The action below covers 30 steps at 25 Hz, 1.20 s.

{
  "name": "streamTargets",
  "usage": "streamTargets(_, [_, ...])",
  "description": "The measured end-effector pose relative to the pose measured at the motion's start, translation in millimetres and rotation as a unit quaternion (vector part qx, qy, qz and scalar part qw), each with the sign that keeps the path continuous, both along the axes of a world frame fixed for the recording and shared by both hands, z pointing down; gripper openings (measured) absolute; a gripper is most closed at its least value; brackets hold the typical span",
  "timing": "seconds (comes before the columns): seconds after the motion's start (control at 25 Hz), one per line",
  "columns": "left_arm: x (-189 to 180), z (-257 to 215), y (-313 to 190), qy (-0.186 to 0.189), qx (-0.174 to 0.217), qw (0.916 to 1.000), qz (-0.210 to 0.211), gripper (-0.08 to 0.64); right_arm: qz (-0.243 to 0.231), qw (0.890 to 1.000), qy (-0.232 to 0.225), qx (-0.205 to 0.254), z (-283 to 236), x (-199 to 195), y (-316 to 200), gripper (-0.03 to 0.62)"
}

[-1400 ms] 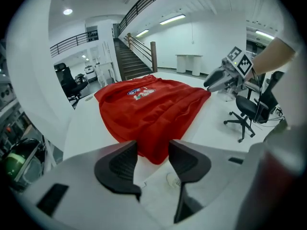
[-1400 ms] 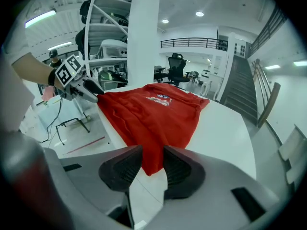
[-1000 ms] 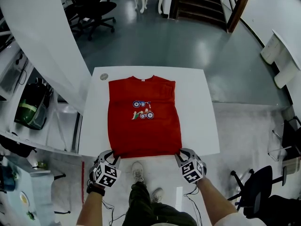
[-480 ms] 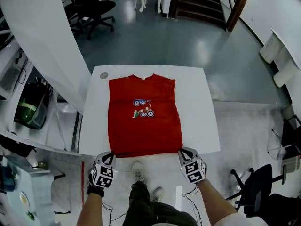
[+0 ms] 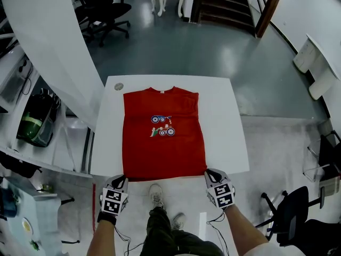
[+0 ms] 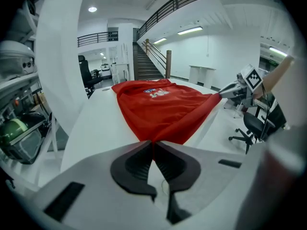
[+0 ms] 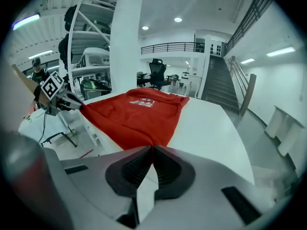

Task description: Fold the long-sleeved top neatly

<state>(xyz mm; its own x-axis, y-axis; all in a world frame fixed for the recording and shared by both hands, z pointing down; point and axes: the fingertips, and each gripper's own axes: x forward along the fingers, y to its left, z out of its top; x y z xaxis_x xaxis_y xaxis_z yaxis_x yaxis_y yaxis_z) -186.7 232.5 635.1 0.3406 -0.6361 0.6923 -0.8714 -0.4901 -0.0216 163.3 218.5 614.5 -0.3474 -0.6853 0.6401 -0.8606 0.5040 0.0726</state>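
Tabletop (image 5: pixel 224 132): left gripper (image 5: pixel 123 177), right gripper (image 5: pixel 206 172) pinch red top (image 5: pixel 164 148).

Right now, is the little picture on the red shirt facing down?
No, the picture shows on top of the red shirt lying on the white table.

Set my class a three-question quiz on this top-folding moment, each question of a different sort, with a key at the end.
1. True or false: the left gripper and the right gripper are each shut on the red top.
2. Which part of the top do they hold? A) near hem corners B) collar C) sleeve cuffs
3. Fill in: the small round disc lies on the table by the top's far ____ corner.
Key: 1 true; 2 A; 3 left.
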Motion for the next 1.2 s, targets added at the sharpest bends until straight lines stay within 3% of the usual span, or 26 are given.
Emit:
streamTargets(0.4, [-8.3, -42.6, -38.2, 0.006, 0.001, 1.0000, 0.007, 0.023, 0.009, 1.000, -0.017, 0.013, -35.1, -6.6, -36.1, 0.029])
streamTargets(1.2, [-16.3, -89.3, -210.4, 0.006, -0.015, 0.9989, 0.044, 0.023, 0.040, 0.999, -0.015, 0.020, -87.0, -17.9, -193.3, 0.028])
